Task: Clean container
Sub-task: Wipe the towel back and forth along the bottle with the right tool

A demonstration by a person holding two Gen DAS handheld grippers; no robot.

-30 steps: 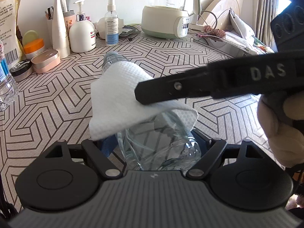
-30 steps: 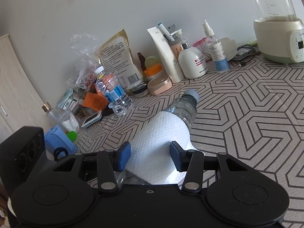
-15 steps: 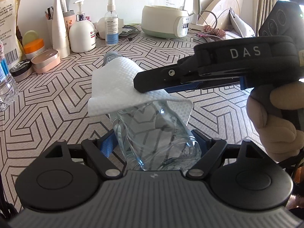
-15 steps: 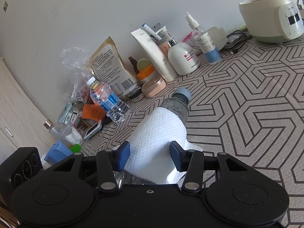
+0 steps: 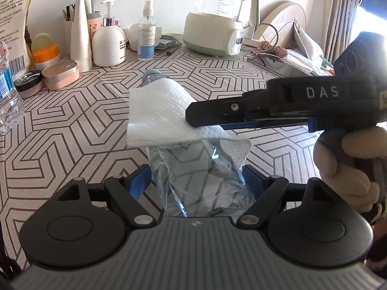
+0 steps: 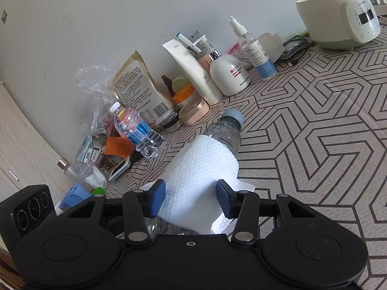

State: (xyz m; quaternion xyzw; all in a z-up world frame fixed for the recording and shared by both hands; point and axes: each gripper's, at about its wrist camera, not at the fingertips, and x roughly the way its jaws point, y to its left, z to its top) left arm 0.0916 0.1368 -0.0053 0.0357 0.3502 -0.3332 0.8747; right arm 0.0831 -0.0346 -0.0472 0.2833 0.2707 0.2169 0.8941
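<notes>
A clear plastic bottle (image 5: 200,178) with a grey cap (image 6: 232,115) is held level above the table, base toward me. My left gripper (image 5: 197,181) is shut on the bottle's base end. A white paper towel (image 5: 157,113) is wrapped over the bottle's middle; it also shows in the right wrist view (image 6: 200,171). My right gripper (image 6: 191,199) is shut on the paper towel around the bottle, and in the left wrist view it reaches in from the right (image 5: 208,118).
Along the wall stand a white pump bottle (image 5: 108,46), a spray bottle (image 5: 146,38), a cream tube (image 5: 81,31), jars (image 5: 60,73) and a kettle base (image 5: 212,36). A water bottle (image 6: 135,130) and clutter sit at the left. The patterned tablecloth (image 6: 314,145) lies beneath.
The right gripper has twisted around the bottle and drawn the paper towel with it, first tilting up, then levelling. The left gripper holds the bottle steady.
</notes>
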